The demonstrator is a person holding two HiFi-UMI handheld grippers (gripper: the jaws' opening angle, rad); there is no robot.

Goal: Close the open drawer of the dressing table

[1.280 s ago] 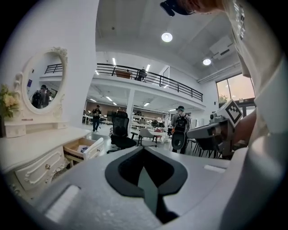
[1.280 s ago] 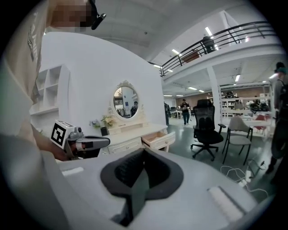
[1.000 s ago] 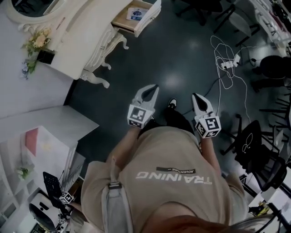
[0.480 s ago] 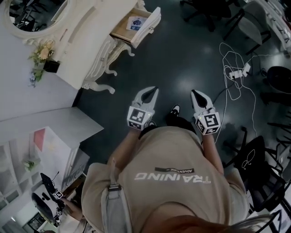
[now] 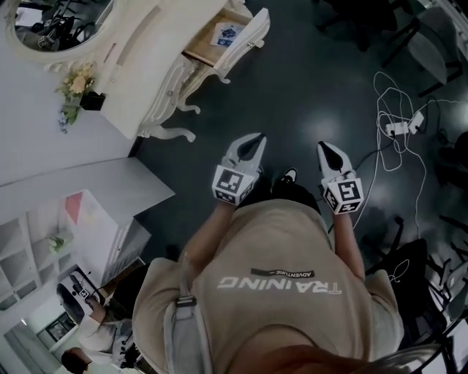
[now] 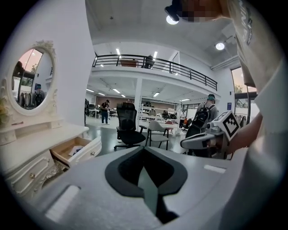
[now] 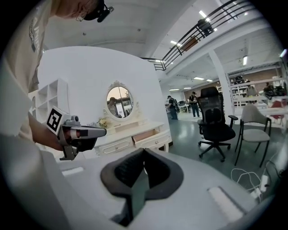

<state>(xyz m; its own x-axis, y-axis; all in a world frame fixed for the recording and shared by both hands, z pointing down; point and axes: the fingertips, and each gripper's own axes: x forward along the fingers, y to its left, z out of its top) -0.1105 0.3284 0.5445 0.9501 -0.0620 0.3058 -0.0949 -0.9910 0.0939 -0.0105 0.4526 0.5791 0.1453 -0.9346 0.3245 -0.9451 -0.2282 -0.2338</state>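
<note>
At upper left, the dressing table (image 5: 139, 69) stands with its drawer (image 5: 228, 35) pulled open, well apart from my grippers. Centre: left gripper (image 5: 252, 140), jaws together, empty; right gripper (image 5: 327, 148) likewise. Both sit slightly further right than a second ago.

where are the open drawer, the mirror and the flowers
drawer (image 5: 247, 38): head view, on its white front panel
mirror (image 5: 62, 22): head view, on the glass
flowers (image 5: 79, 82): head view, on the blooms
</note>
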